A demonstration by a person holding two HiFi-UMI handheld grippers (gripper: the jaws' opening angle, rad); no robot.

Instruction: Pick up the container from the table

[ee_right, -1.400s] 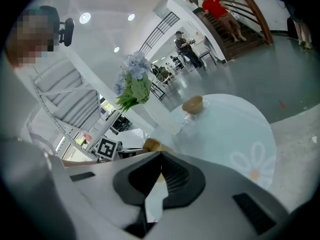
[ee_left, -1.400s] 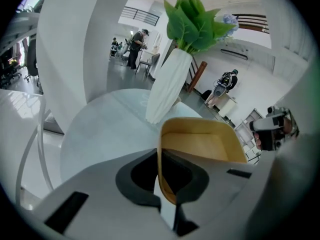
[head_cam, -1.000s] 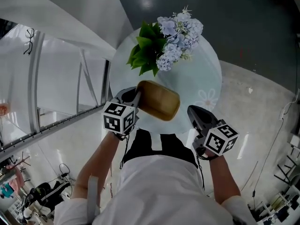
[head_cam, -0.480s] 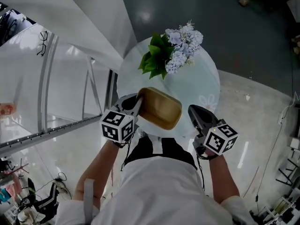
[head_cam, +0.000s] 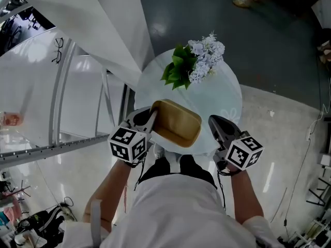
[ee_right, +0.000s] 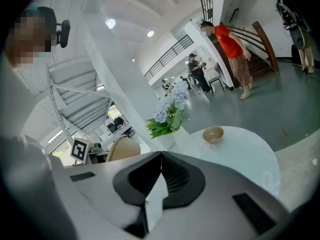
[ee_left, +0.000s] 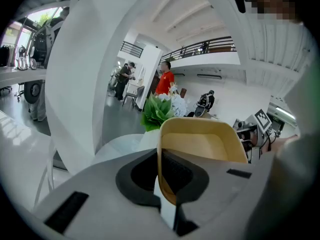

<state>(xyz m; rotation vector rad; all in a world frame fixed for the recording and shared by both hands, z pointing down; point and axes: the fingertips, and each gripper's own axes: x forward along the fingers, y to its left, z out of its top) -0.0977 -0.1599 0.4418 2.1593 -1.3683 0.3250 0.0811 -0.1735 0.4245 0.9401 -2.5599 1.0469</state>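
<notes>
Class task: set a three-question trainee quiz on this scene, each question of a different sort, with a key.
1. True or false: the right gripper is shut with nothing between its jaws.
2. What stands on the round table? A. flowers B. a laptop C. a kettle
3. Fill in: the left gripper is shut on the container's ____.
Key: 1 true; 2 A; 3 rim.

One container (head_cam: 177, 124), one table (head_cam: 227, 94), one flower bunch (head_cam: 199, 61), one small bowl (ee_right: 213, 134), two grippers (head_cam: 151, 113) (head_cam: 215, 123), perhaps three bystanders (ee_right: 231, 44)

Plain white short-sleeved shirt (head_cam: 176, 211)
</notes>
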